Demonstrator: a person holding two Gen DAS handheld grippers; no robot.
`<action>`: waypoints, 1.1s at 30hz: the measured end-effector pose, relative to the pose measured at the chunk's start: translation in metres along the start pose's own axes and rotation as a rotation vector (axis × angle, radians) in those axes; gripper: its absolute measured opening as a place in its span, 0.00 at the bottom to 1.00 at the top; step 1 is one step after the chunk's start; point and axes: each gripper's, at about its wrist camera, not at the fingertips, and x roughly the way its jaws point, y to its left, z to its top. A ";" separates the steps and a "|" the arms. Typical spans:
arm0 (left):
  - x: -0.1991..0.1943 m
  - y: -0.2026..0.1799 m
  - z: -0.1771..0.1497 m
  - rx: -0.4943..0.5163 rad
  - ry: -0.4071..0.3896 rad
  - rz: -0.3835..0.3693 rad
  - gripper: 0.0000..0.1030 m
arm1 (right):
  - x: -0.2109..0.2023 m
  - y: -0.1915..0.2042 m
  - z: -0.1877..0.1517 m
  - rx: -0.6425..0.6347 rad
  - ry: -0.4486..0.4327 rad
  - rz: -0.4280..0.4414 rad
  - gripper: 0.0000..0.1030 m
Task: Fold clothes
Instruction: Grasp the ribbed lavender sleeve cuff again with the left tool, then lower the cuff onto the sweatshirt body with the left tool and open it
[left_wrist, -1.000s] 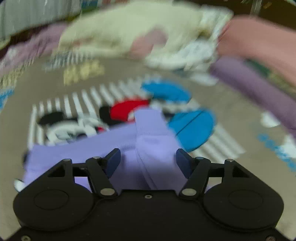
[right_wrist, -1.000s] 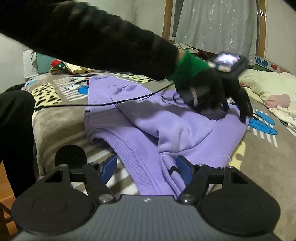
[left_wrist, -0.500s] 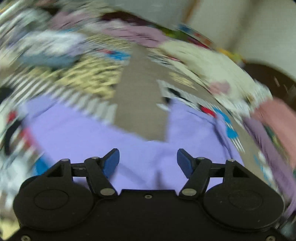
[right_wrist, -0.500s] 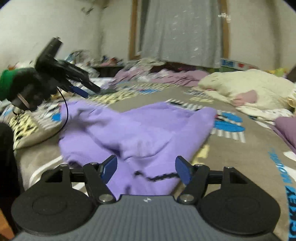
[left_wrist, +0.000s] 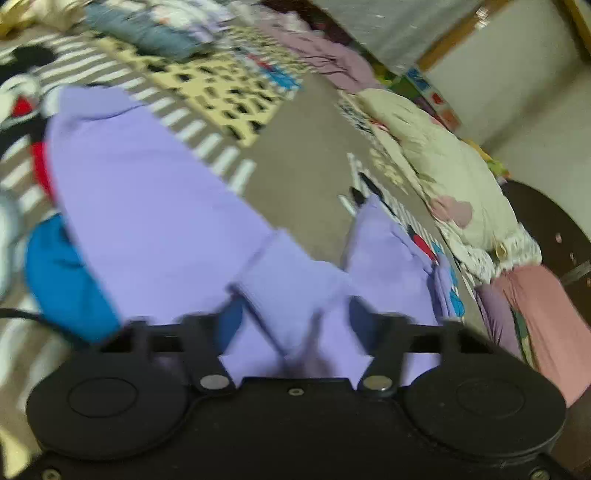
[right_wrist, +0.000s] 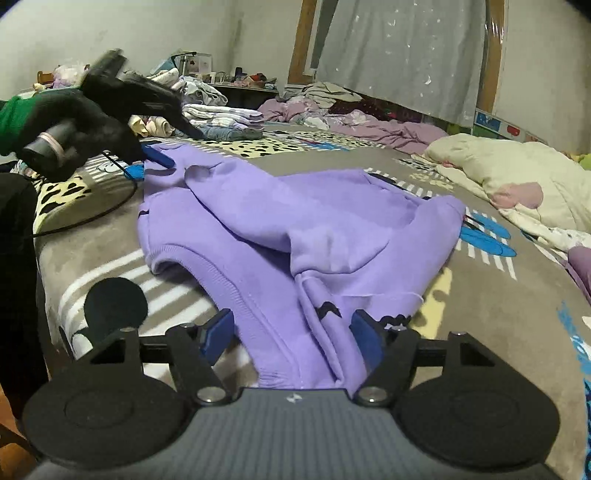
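A lilac sweatshirt (right_wrist: 295, 229) lies rumpled on the patterned bed blanket (right_wrist: 517, 332), its ribbed hem nearest the right wrist camera. My right gripper (right_wrist: 291, 332) is open low over that hem, with fabric lying between its blue pads (right_wrist: 218, 332). A gloved hand holds my left gripper (right_wrist: 177, 146) at the sweatshirt's far left corner. In the blurred left wrist view the left gripper (left_wrist: 295, 325) has a raised fold of the sweatshirt (left_wrist: 147, 206) between its jaws, which are closing but still stand wide.
A cream quilt (right_wrist: 517, 184) lies at the right, mauve bedding (right_wrist: 369, 125) and a stack of folded clothes (right_wrist: 221, 114) at the back. Pink and mauve garments (left_wrist: 546, 314) sit by the bed's right edge. A black cable (right_wrist: 92, 214) trails over the blanket's left side.
The left gripper has swept from the sweatshirt's right side to its far left corner and rolled, and its jaws now straddle a fold. The right gripper has stayed over the hem.
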 end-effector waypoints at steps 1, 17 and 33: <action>0.003 -0.007 -0.002 0.037 -0.006 0.003 0.10 | -0.002 -0.001 0.001 0.010 -0.011 -0.002 0.67; 0.048 -0.160 0.070 0.093 -0.067 -0.332 0.04 | 0.001 0.025 -0.004 -0.140 -0.006 0.033 0.69; 0.176 -0.234 0.056 0.062 0.084 -0.339 0.02 | -0.004 -0.007 -0.001 0.079 -0.027 0.133 0.70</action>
